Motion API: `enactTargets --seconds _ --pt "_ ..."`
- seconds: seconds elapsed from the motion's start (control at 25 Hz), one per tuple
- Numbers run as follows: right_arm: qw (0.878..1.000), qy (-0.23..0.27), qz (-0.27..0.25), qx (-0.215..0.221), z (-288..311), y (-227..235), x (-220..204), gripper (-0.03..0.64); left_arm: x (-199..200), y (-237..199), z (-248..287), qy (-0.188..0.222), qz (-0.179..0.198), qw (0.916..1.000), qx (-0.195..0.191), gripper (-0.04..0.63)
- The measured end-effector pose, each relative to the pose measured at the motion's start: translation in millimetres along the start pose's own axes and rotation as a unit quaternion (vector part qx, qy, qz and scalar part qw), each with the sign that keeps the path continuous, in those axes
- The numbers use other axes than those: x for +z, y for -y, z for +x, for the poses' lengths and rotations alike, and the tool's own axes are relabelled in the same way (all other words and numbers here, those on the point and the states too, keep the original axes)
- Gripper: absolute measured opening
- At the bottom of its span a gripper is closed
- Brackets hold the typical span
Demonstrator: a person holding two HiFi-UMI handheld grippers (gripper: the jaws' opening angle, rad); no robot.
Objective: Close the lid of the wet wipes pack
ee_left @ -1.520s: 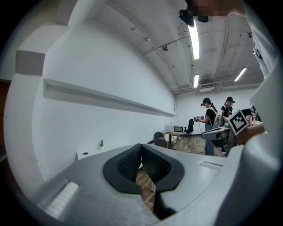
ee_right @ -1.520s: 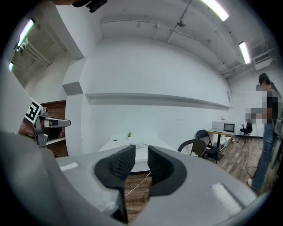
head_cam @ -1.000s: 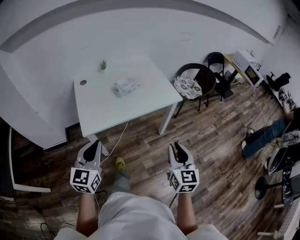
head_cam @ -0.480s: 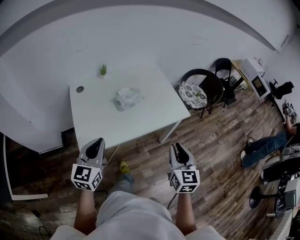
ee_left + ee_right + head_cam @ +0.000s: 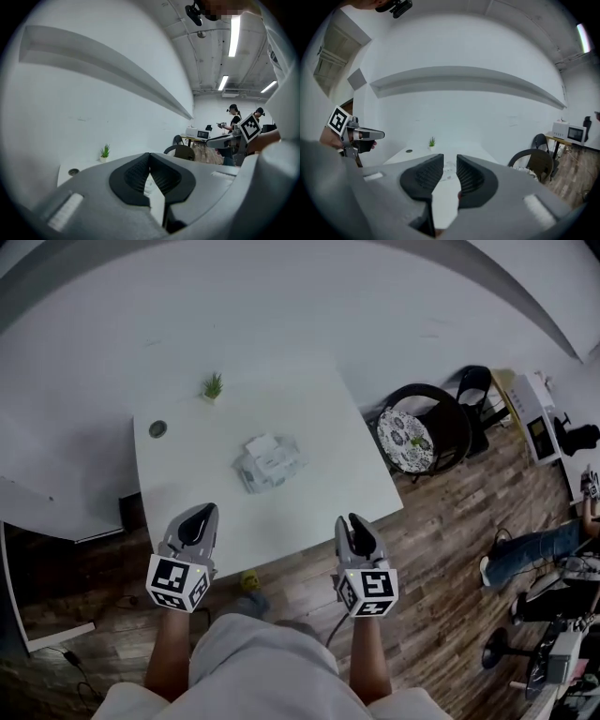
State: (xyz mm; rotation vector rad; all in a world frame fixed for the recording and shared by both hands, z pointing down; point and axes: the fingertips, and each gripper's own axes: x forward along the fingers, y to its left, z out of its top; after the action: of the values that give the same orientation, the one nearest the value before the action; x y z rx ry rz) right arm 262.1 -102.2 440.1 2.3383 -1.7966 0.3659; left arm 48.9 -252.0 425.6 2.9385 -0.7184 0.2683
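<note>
I hold both grippers at the white table's [image 5: 178,474] near edge. The left gripper's [image 5: 199,514] jaws are closed and empty, the right gripper's [image 5: 354,521] parted and empty. The wet wipes pack [image 5: 270,461] lies at twelve o'clock.

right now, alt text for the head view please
A wet wipes pack lies on a white table, a small potted plant at its far edge. The left gripper and right gripper hover at the near edge, holding nothing.

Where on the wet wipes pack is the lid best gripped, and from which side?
Likely the free edge of the white lid flap, from above on the near side: the wet wipes pack lies flat, so only that flap offers an edge.
</note>
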Motion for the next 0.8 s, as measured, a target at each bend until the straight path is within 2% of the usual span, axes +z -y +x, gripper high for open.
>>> enactTargets --seconds 0.2,0.44,0.8 --pt "1.0 -0.008 0.0 0.022 49.0 0.3 11.4 0.092 -4.6 -19.4 30.6 -0.014 -0.012 0.9998 -0.001 0.0" --pt "0.997 -0.025 -0.016 0.069 94.8 -10.3 19.0 0.092 -4.8 -36.7 50.4 -0.017 -0.018 0.9996 0.011 0.0" --pt "0.987 -0.052 -0.026 0.152 164.0 2.7 21.6 0.092 -8.3 -55.6 89.5 -0.036 -0.037 0.9964 0.067 0.0"
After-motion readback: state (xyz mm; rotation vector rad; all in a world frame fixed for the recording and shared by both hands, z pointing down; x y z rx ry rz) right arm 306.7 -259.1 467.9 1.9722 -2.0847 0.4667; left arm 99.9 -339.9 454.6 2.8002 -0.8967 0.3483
